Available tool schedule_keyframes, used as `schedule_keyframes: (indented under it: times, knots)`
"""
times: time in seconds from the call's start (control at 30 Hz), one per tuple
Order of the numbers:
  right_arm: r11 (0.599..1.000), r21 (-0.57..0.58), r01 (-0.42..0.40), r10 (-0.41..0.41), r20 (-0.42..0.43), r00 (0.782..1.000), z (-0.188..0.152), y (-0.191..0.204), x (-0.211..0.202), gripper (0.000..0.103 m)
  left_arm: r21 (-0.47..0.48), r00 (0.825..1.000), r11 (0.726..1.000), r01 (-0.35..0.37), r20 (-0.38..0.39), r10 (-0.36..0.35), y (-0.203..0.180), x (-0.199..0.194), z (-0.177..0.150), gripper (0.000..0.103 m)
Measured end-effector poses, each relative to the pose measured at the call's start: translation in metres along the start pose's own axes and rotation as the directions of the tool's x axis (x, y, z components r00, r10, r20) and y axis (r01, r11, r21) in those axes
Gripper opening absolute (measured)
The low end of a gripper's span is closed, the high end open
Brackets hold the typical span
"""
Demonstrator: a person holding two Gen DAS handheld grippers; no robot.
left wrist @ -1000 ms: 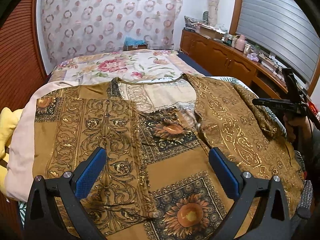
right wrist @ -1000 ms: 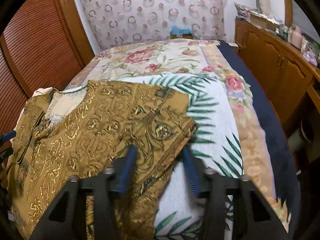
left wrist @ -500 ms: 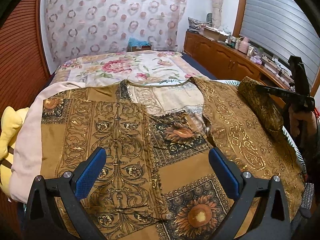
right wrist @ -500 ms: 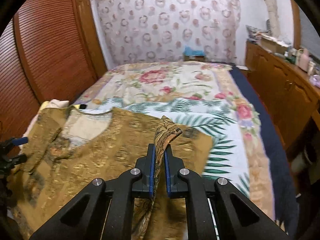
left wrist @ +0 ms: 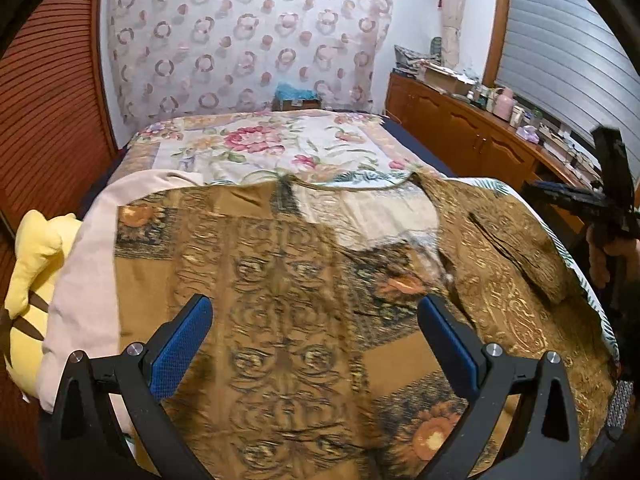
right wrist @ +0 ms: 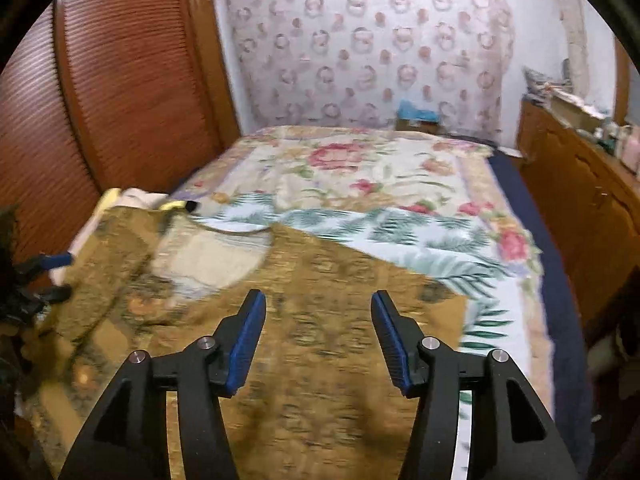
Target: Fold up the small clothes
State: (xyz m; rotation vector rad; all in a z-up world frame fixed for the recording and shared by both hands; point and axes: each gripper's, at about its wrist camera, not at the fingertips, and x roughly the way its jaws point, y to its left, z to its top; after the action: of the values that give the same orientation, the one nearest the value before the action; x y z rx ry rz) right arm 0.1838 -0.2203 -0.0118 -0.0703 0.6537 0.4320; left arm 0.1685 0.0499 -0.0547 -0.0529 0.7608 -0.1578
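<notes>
A brown and gold patterned garment (left wrist: 288,288) lies spread on the bed; it also shows in the right wrist view (right wrist: 320,320). Its right sleeve (left wrist: 520,256) lies folded inward over the body. My left gripper (left wrist: 316,344) is open and empty above the garment's lower middle. My right gripper (right wrist: 318,336) is open and empty above the garment's right part. The right gripper also shows in the left wrist view (left wrist: 580,200), at the bed's right edge.
A floral bedspread (left wrist: 260,148) covers the bed beyond the garment. A pink cloth (left wrist: 80,272) and a yellow plush toy (left wrist: 28,280) lie at the left. A wooden cabinet (left wrist: 460,128) with clutter runs along the right; a slatted wooden wall (right wrist: 120,100) stands at the left.
My right gripper was shut on the lifted sleeve; it has let go and opened. The sleeve now lies folded on the garment. The left gripper stayed open.
</notes>
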Motion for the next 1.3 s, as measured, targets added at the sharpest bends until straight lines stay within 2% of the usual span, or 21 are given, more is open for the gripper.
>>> schedule_keyframes:
  times: [0.2, 0.37, 0.5, 0.53, 0.67, 0.83, 0.97, 1.07, 1.3]
  knots:
    - [0.997, 0.009, 0.08, -0.079, -0.113, 0.991, -0.019, -0.025, 0.021, 0.057, -0.032, 0.998, 0.997, -0.068, 0.012, 0.068, 0.041, -0.001, 0.008, 0.1]
    - [0.996, 0.023, 0.088, -0.083, -0.156, 0.984, -0.031, -0.034, 0.036, 0.057, -0.076, 0.992, 0.99, -0.123, -0.007, 0.123, 0.079, 0.004, 0.014, 0.08]
    - [0.995, 0.002, 0.104, -0.103, -0.149, 0.983, -0.029, -0.035, 0.044, 0.057, -0.087, 0.988, 0.984, -0.156, -0.031, 0.154, 0.101, 0.011, 0.021, 0.07]
    - [0.994, -0.006, 0.107, -0.106, -0.147, 0.983, -0.029, -0.033, 0.044, 0.06, -0.086, 0.987, 0.983, -0.16, -0.036, 0.157, 0.105, 0.013, 0.023, 0.068]
    - [0.993, -0.031, 0.111, -0.114, -0.156, 0.981, -0.033, -0.031, 0.046, 0.07, -0.088, 0.987, 0.984, -0.158, -0.056, 0.153, 0.117, 0.025, 0.028, 0.058]
    - [0.993, -0.02, 0.113, -0.115, -0.163, 0.98, -0.032, -0.033, 0.049, 0.078, -0.107, 0.986, 0.983, -0.148, -0.091, 0.139, 0.132, 0.042, 0.034, 0.053]
    - [0.994, -0.017, 0.106, -0.108, -0.167, 0.98, -0.031, -0.035, 0.051, 0.082, -0.113, 0.988, 0.985, -0.132, -0.1, 0.121, 0.135, 0.05, 0.04, 0.053]
    - [0.994, -0.022, 0.106, -0.108, -0.167, 0.98, -0.03, -0.036, 0.051, 0.083, -0.126, 0.99, 0.986, -0.109, -0.101, 0.097, 0.137, 0.052, 0.043, 0.046]
    - [0.994, -0.022, 0.105, -0.107, -0.167, 0.98, -0.031, -0.037, 0.05, 0.083, -0.128, 0.992, 0.988, -0.089, -0.104, 0.076, 0.136, 0.054, 0.043, 0.046]
